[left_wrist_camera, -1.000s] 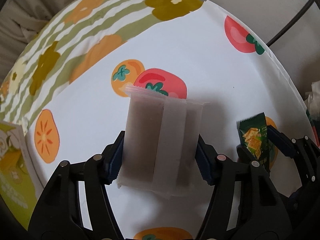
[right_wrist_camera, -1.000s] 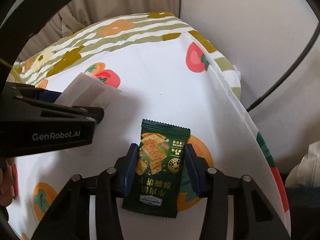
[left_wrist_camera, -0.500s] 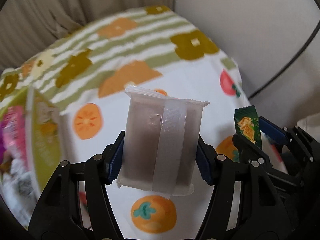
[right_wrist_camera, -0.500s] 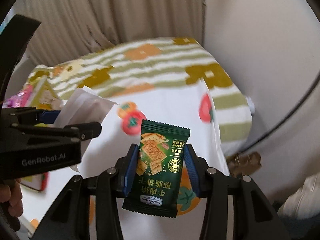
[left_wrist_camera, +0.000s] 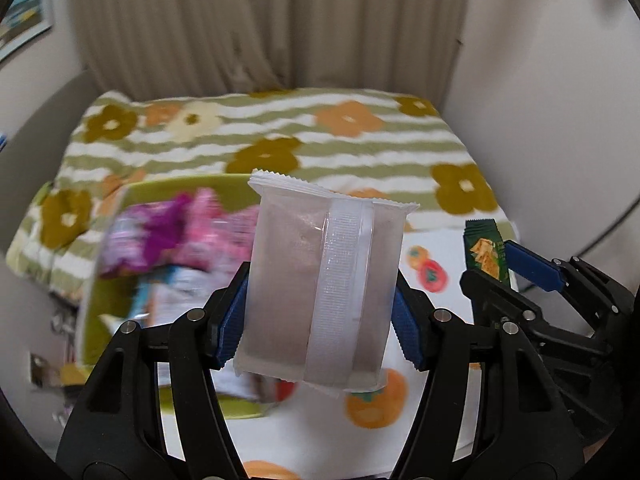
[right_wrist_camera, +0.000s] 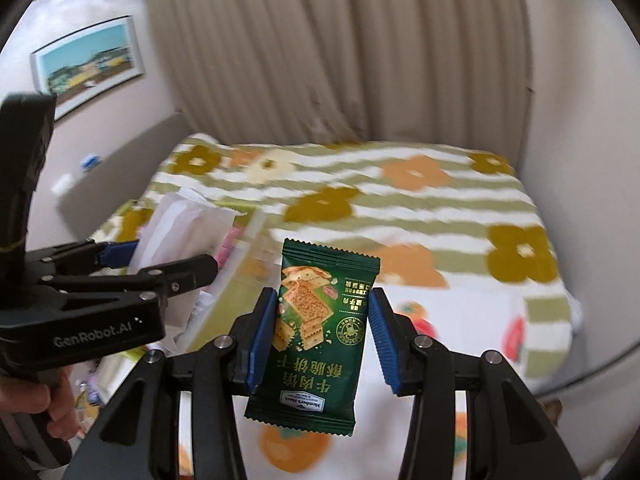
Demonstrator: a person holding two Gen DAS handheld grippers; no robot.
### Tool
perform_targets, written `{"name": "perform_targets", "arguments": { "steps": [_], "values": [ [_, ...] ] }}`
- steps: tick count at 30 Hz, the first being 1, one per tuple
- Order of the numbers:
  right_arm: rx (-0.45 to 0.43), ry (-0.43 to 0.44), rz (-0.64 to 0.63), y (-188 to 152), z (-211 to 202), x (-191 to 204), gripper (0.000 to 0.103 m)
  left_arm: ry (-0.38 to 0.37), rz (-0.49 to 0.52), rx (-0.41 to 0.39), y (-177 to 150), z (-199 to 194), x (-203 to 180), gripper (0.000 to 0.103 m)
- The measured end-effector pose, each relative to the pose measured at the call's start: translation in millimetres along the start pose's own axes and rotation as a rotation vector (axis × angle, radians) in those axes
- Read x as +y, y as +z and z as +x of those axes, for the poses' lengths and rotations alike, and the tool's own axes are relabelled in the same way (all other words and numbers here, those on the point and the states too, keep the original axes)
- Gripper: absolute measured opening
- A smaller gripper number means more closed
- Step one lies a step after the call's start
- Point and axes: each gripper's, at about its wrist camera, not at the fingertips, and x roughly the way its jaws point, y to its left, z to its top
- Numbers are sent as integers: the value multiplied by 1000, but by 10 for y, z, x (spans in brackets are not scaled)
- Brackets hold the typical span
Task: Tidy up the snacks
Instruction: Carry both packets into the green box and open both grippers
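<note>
My left gripper [left_wrist_camera: 320, 320] is shut on a frosted translucent snack packet [left_wrist_camera: 324, 284] with a brownish filling and a white seam, held upright high above the table. My right gripper [right_wrist_camera: 322, 336] is shut on a dark green cracker packet [right_wrist_camera: 316, 336], also upright in the air. In the left wrist view the green cracker packet [left_wrist_camera: 486, 250] and the right gripper [left_wrist_camera: 504, 268] show at the right. In the right wrist view the left gripper [right_wrist_camera: 160, 264] with the frosted packet [right_wrist_camera: 180, 224] shows at the left. A green box [left_wrist_camera: 132, 296] with pink and purple snack bags lies below to the left.
The table wears a white cloth [left_wrist_camera: 440, 360] printed with persimmons and a green striped flower cloth [left_wrist_camera: 320, 144] farther back. A beige curtain [right_wrist_camera: 340, 48] and walls stand behind. A framed picture [right_wrist_camera: 88, 64] hangs at the left. A hand [right_wrist_camera: 36, 400] grips the left tool.
Both grippers have risen from the table with their packets and tilted up. The green box of snacks, the curtain and the far wall have come into view.
</note>
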Motion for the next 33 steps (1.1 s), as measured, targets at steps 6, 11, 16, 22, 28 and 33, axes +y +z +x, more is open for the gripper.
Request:
{"name": "perform_targets", "arguments": {
  "steps": [6,11,16,22,28,33],
  "values": [
    [-11,109,-52,256,202,676,42,68,-80,4,6,-110,974,60],
    [-7,138,-40,368,510,1211,42,85,-105,62,-45,72,1668,60],
    [13,129,-30,390,777,1550,42,71,-100,146,-128,424,2118,60],
    [37,79,18,359,996,1706,42,74,-13,214,-239,716,2224,103],
    [60,17,41,300,1127,1787,42,41,62,194,-335,688,2340,103],
    [72,-3,22,405,1212,1909,42,-6,75,169,-299,607,2458,103]
  ]
}}
